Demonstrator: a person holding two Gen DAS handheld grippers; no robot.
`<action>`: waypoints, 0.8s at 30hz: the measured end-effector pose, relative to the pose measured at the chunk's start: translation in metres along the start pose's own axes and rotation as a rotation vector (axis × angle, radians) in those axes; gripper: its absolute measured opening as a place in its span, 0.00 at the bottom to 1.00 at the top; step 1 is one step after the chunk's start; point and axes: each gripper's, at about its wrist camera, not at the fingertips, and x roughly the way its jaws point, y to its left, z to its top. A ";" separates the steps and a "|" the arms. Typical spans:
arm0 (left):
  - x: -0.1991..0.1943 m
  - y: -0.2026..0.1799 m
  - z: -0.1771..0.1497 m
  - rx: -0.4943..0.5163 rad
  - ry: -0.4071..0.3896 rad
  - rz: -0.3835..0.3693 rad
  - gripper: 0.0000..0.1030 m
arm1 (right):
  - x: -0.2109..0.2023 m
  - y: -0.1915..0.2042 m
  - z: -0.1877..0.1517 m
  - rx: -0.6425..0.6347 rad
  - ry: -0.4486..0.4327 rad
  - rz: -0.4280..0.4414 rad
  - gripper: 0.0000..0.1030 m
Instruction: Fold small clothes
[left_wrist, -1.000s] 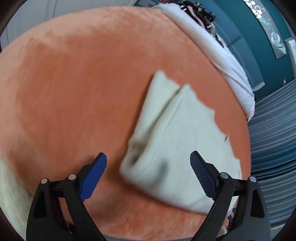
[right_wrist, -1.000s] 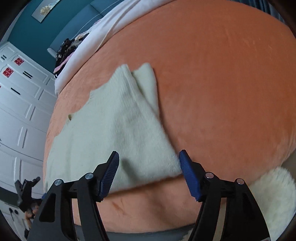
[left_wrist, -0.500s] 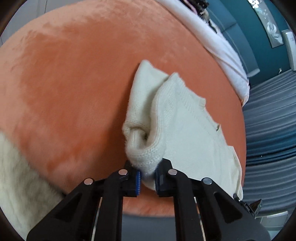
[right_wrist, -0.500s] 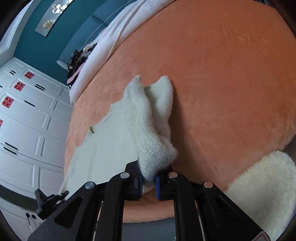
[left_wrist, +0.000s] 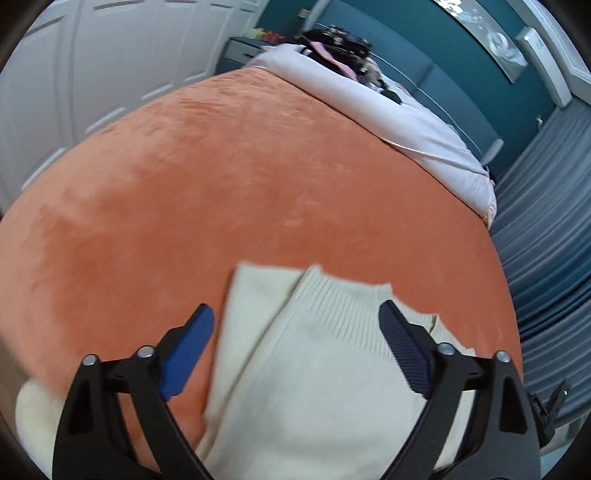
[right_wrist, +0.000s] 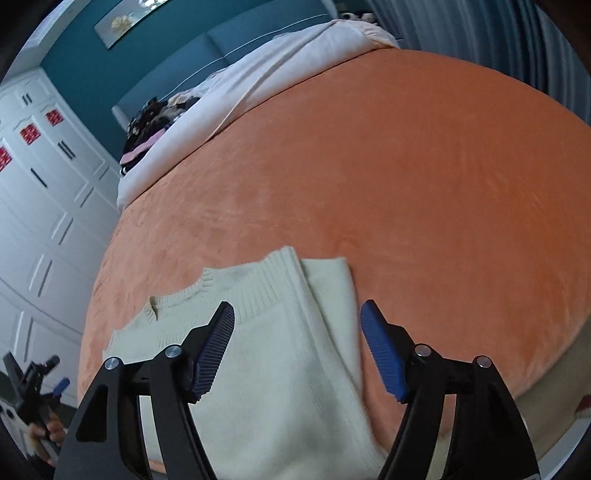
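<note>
Left gripper (left_wrist: 295, 334) jaws spread apart, holding nothing, above the sweater. Right gripper (right_wrist: 297, 334) also spread apart, empty, over the same garment. Cream knit sweater (right_wrist: 273, 354) lies flat on the orange blanket (right_wrist: 388, 177) at its near edge, partly folded: ribbed layer laid over a smoother panel along one side. Ribbed band and notched neckline at the far end; long axis runs from blanket's near edge toward the white duvet (right_wrist: 280, 70). Beyond duvet, dark clothes pile (right_wrist: 155, 122), teal headboard (left_wrist: 436, 74).
</note>
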 end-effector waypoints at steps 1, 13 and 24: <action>0.014 0.002 0.001 -0.007 0.031 -0.004 0.88 | 0.021 0.007 0.007 -0.022 0.019 -0.003 0.68; 0.086 -0.035 0.027 0.081 0.172 0.002 0.09 | 0.064 0.040 0.039 -0.024 -0.023 0.037 0.12; 0.060 -0.061 0.001 0.149 0.089 0.164 0.24 | 0.055 0.040 0.025 -0.073 -0.070 -0.163 0.30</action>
